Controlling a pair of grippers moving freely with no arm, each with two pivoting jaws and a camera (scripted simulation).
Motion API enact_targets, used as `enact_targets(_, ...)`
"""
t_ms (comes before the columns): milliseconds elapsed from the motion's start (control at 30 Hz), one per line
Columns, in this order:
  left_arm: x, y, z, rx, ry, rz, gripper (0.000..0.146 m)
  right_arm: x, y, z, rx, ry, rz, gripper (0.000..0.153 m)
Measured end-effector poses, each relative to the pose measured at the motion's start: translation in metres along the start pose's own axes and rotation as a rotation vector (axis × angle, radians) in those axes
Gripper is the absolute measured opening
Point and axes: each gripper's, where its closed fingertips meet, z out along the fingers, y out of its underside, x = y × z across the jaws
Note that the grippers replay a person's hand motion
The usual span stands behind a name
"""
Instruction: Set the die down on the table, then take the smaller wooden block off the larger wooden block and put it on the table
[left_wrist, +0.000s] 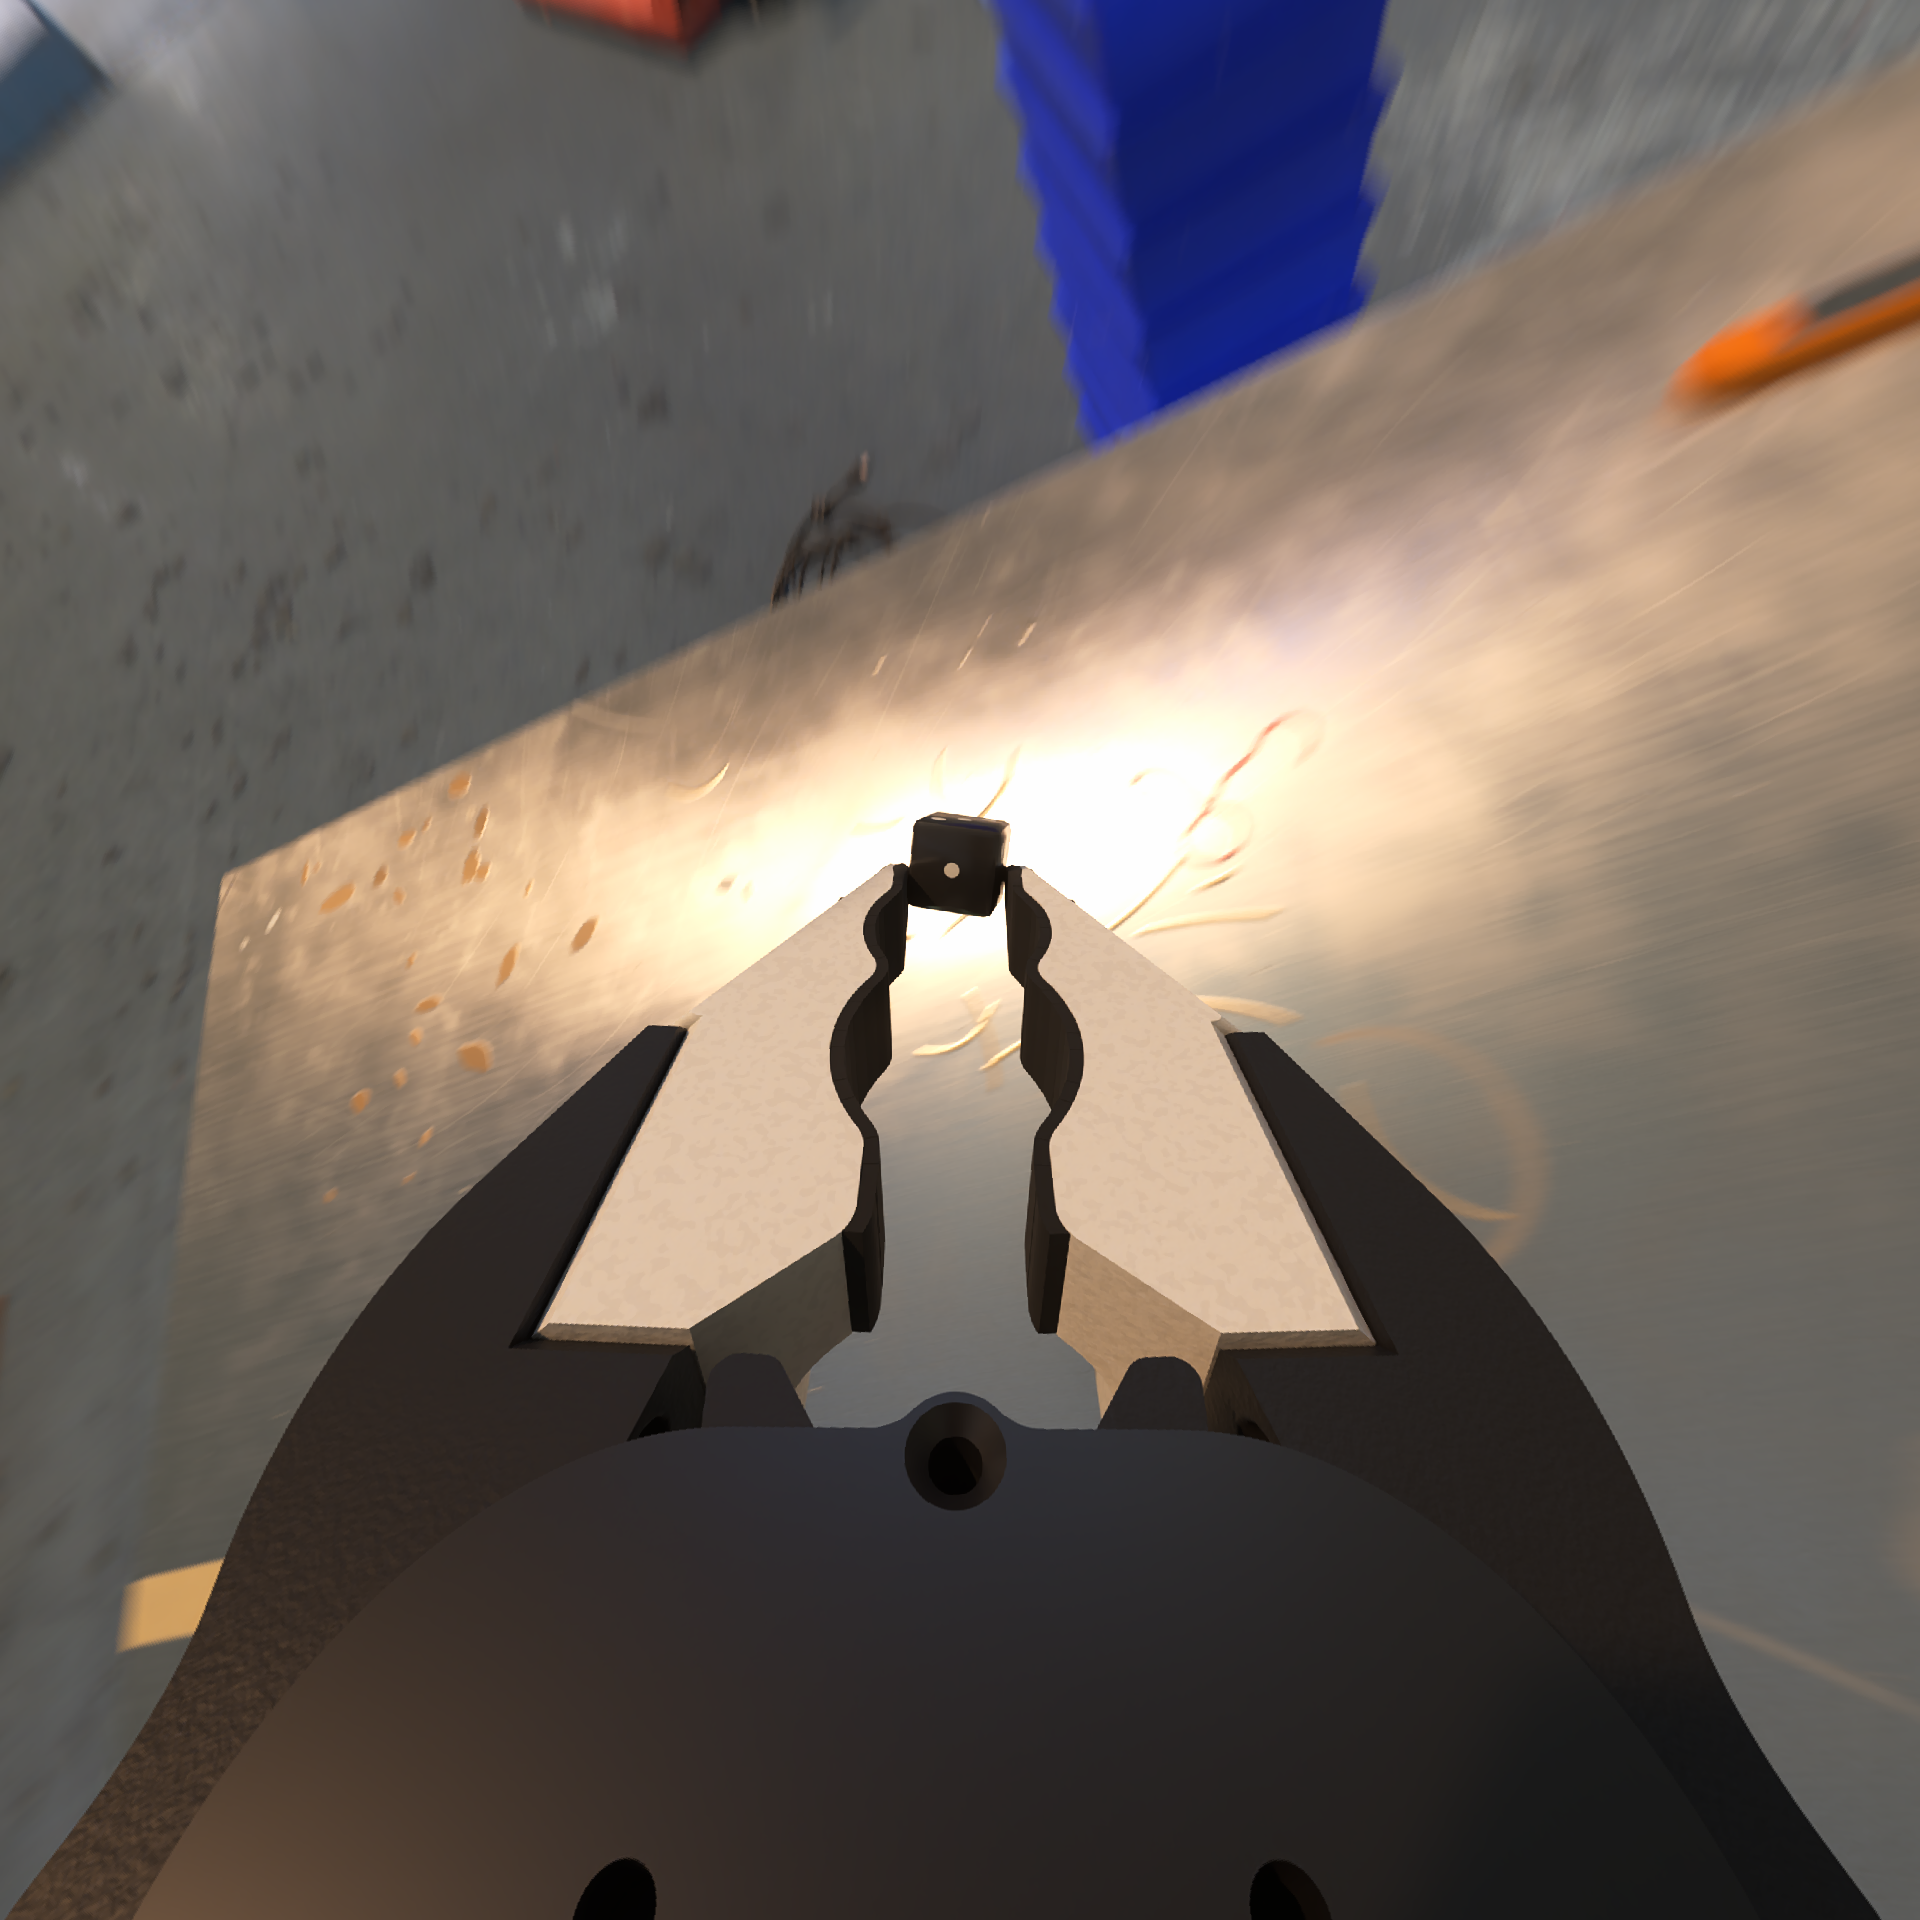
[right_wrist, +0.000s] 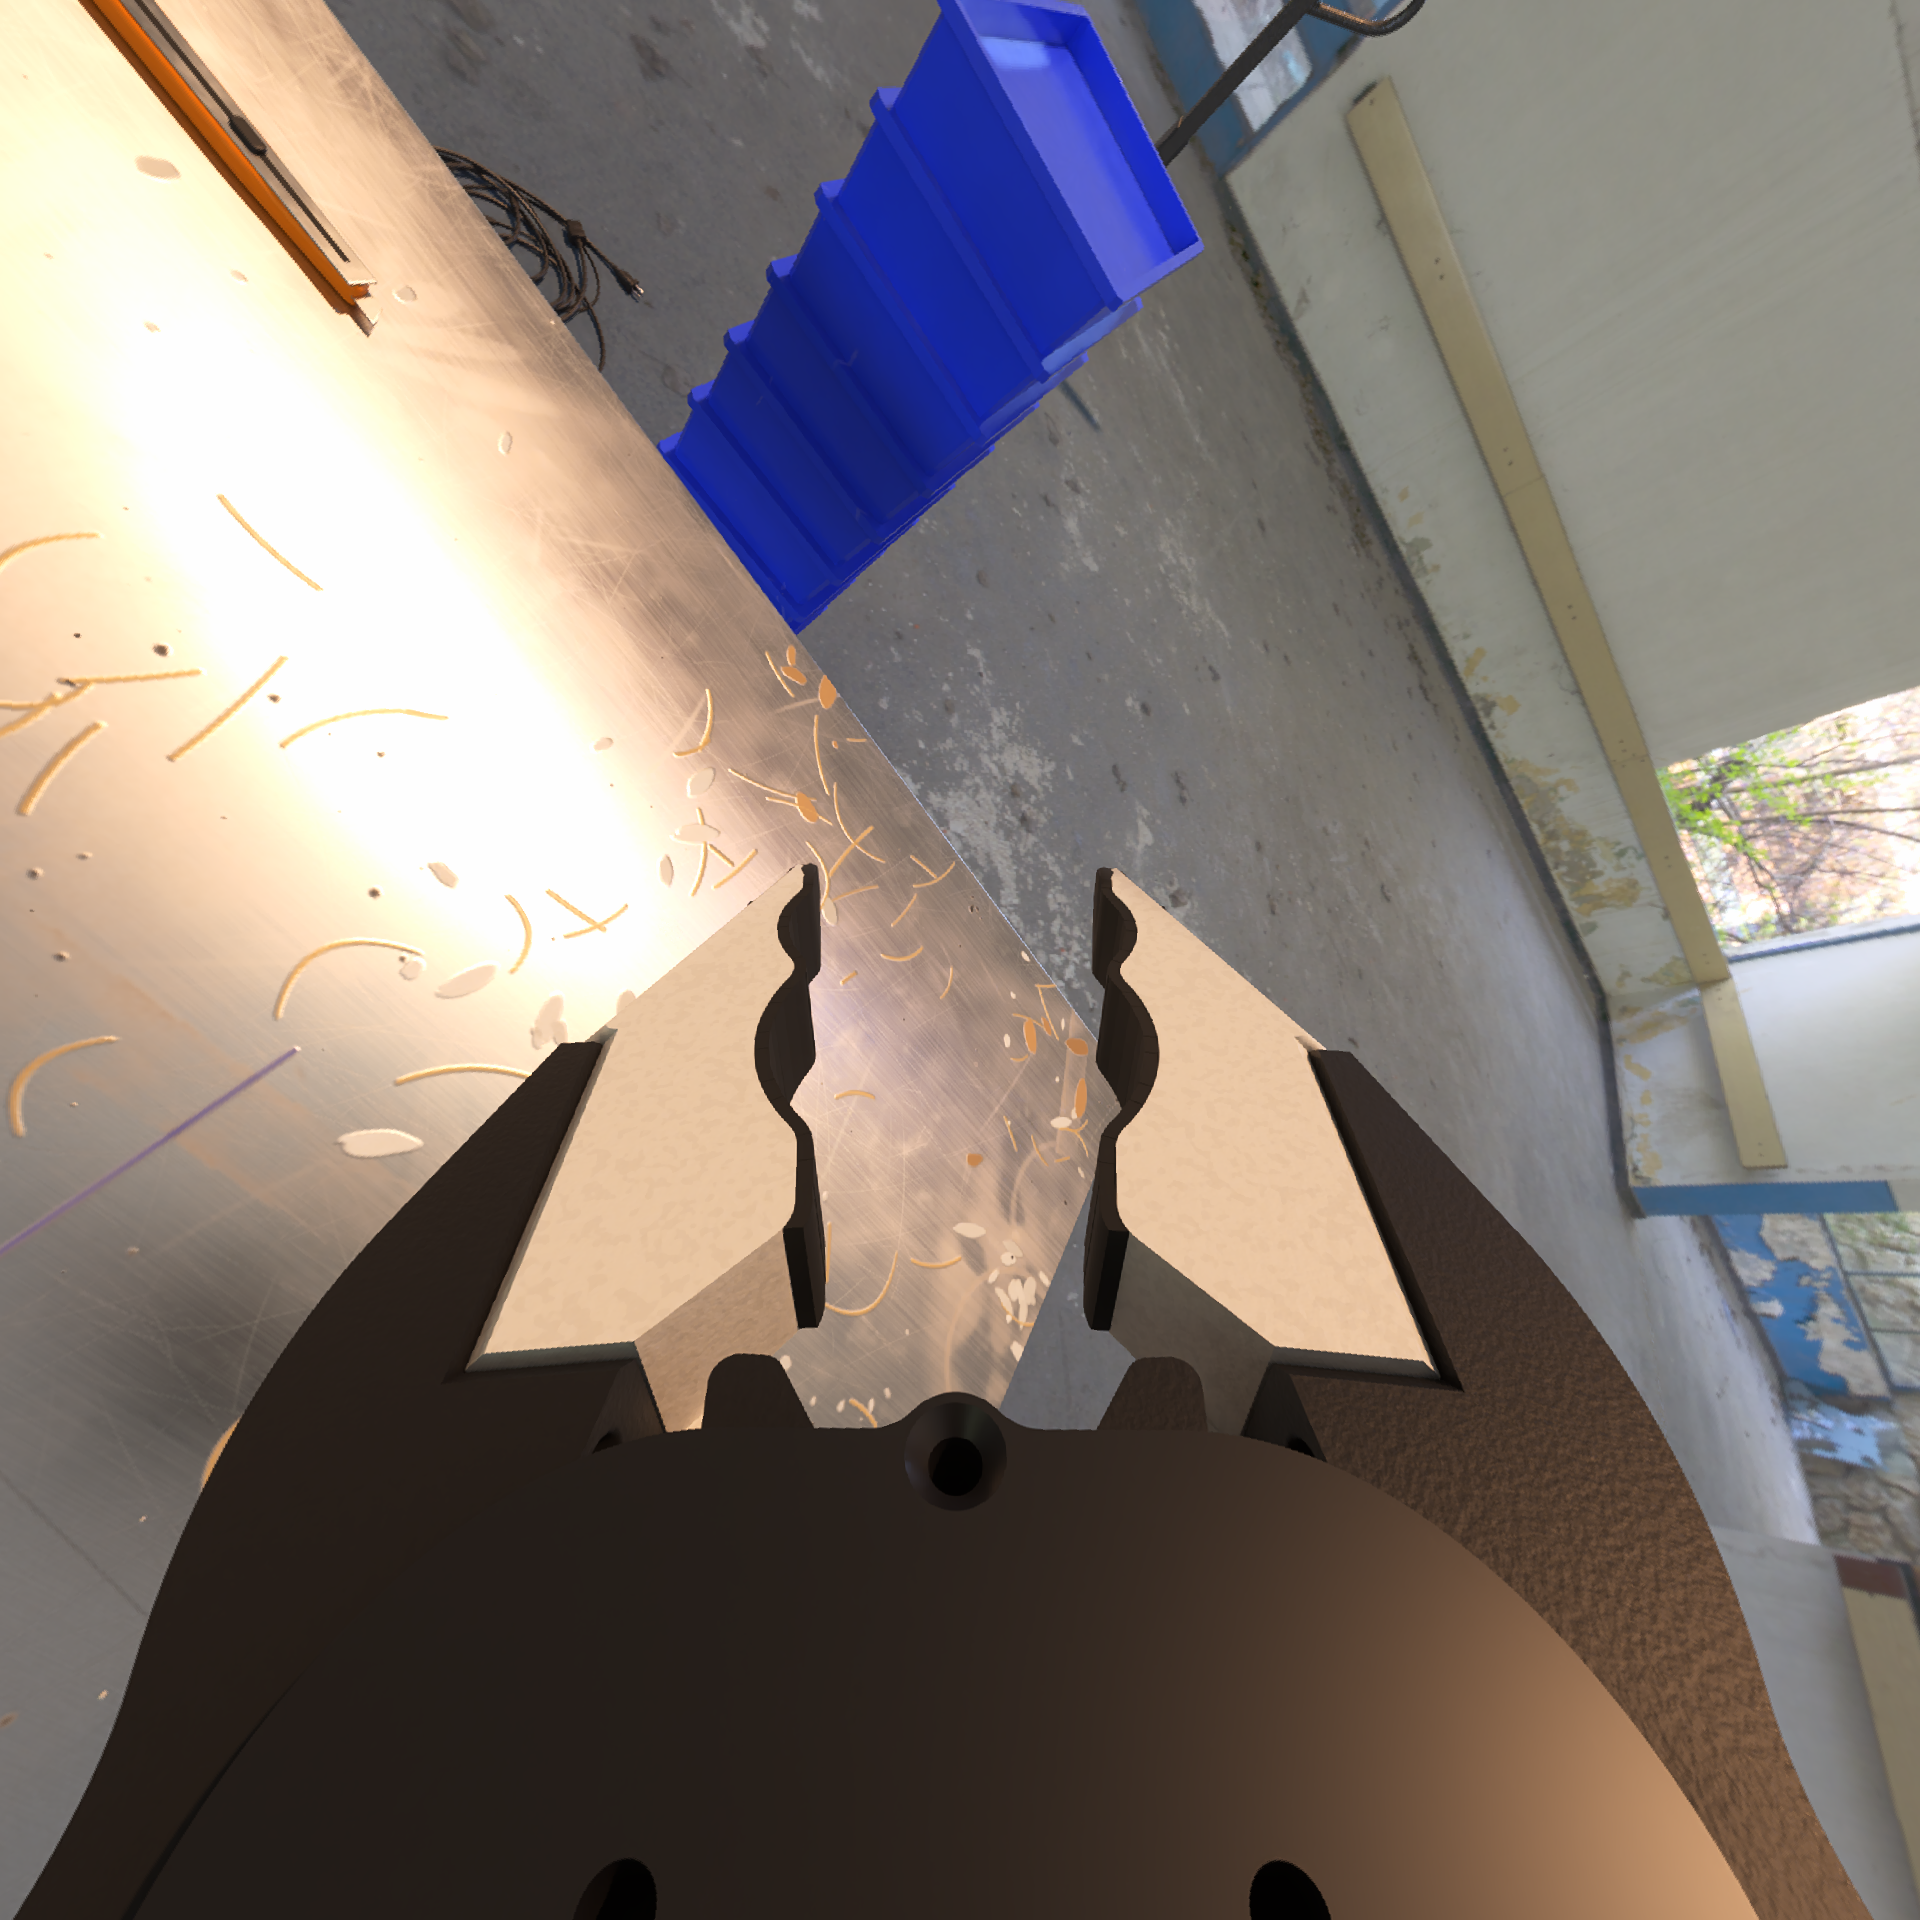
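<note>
My left gripper (left_wrist: 956, 883) is shut on a small black die (left_wrist: 958, 864) with white pips, pinched between the fingertips above the shiny metal table (left_wrist: 1351, 831). The left wrist view is blurred by motion. A pale wooden piece (left_wrist: 166, 1605) shows at the lower left edge, partly hidden by the gripper body; I cannot tell which block it is. My right gripper (right_wrist: 956, 894) is open and empty, over the table's edge (right_wrist: 935, 1091) with the floor beyond. No wooden block shows in the right wrist view.
An orange utility knife (left_wrist: 1808, 332) lies on the table at the far right; it also shows in the right wrist view (right_wrist: 239, 156). Stacked blue bins (right_wrist: 935, 312) and a black cable (right_wrist: 540, 239) are on the concrete floor. Wood shavings (right_wrist: 364, 717) litter the table.
</note>
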Motion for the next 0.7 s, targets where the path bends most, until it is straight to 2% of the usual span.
enact_targets(67, 0.038, -0.026, -0.039, 0.162, 0.044, -0.050, 0.018, 0.000, 0.000, 0.000, 0.002, 0.001, 0.002, 0.053)
enact_targets(100, 0.066, -0.039, -0.057, 0.224, 0.107, -0.049, 0.018, -0.001, 0.000, 0.000, -0.002, 0.000, 0.000, 0.053)
enact_targets(167, 0.138, -0.059, -0.086, 0.303, 0.272, 0.004, 0.018, -0.003, 0.001, 0.002, -0.012, -0.004, -0.009, 0.053)
enact_targets(233, 0.212, -0.066, -0.097, 0.304, 0.408, 0.114, 0.018, -0.004, 0.001, 0.002, -0.018, -0.008, -0.015, 0.053)
enact_targets(333, 0.304, -0.066, -0.086, 0.258, 0.521, 0.271, 0.018, -0.002, 0.001, 0.000, -0.019, 0.000, -0.011, 0.053)
enact_targets(433, 0.363, -0.057, -0.062, 0.158, 0.607, 0.320, 0.018, 0.001, 0.003, -0.005, -0.013, 0.005, 0.005, 0.053)
enact_targets(567, 0.399, -0.044, -0.031, 0.024, 0.643, 0.372, 0.018, 0.007, 0.007, -0.011, -0.001, 0.016, 0.030, 0.053)
enact_targets(700, 0.420, -0.031, -0.020, -0.059, 0.704, 0.388, 0.018, 0.010, 0.009, -0.011, 0.003, 0.017, 0.038, 0.053)
